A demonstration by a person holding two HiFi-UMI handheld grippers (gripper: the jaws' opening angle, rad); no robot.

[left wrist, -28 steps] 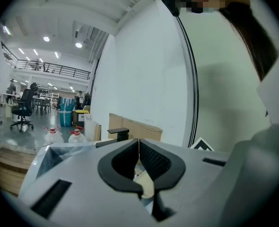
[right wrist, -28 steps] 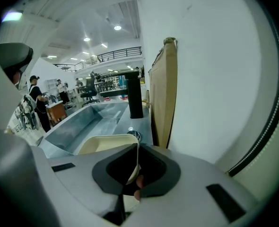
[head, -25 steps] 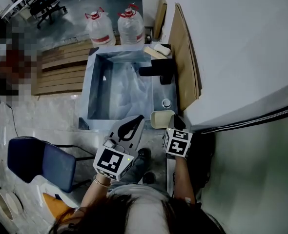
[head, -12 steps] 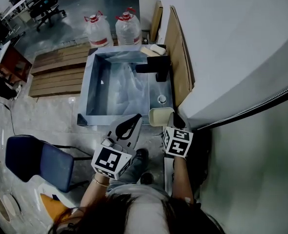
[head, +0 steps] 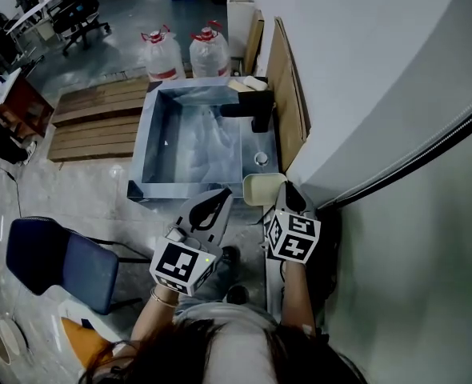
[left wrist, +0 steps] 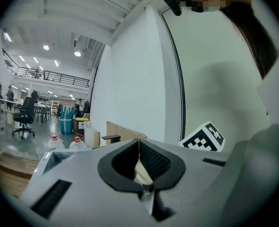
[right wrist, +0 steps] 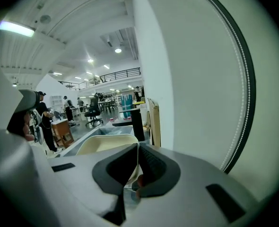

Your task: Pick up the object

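The left claw is closed with nothing between its jaws, held over the near rim of the steel sink. The right claw is closed and empty. Its tip is just beside the cream dish, which sits at the sink's near right corner.

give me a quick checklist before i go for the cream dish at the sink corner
1. Cream dish in view at the near right corner of the sink: ok.
2. Right hand-held gripper lined up: ok, the dish lies just ahead of its jaws in the right gripper view.
3. Right jaws apart for the grab: not ok, they are together.
4. Left hand-held gripper empty and off to the side: ok, jaws together on nothing.
5. Black faucet clear of the path: ok, it stands farther along the sink, apart from the dish.
6. Dish empty: cannot tell, the gripper hides part of its inside.
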